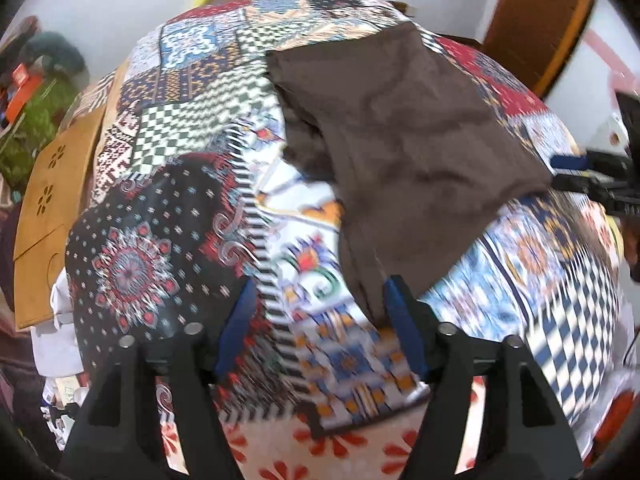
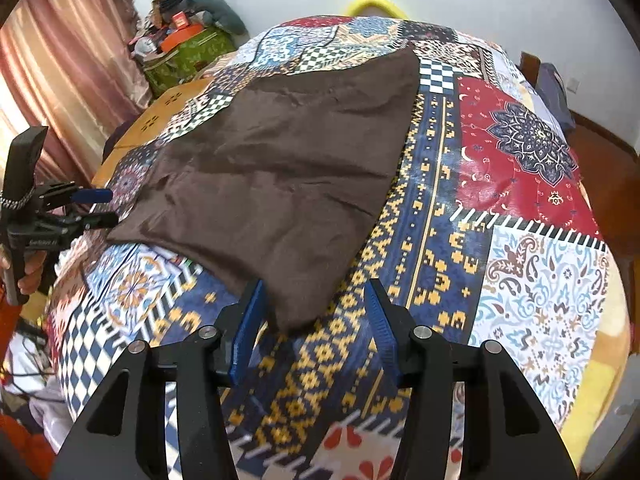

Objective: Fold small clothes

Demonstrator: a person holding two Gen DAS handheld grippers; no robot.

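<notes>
A dark brown cloth (image 2: 276, 176) lies spread on a table under a patchwork-patterned cover (image 2: 520, 184). It also shows in the left wrist view (image 1: 404, 136). My left gripper (image 1: 320, 320) is open over the cover; the cloth's near corner touches its right blue pad (image 1: 400, 320). That gripper also shows in the right wrist view (image 2: 100, 208), open at the cloth's left corner. My right gripper (image 2: 316, 320) is open with the cloth's near corner between its blue pads (image 2: 250, 328). It also shows in the left wrist view (image 1: 576, 172) at the cloth's right corner.
A wooden board with flower cut-outs (image 1: 52, 204) sticks out at the table's left side. A green box piled with items (image 2: 188, 52) and a pink curtain (image 2: 60, 80) stand at the left. A yellow ring (image 2: 374, 5) sits behind the table. A wooden door (image 1: 540, 20) is at the right.
</notes>
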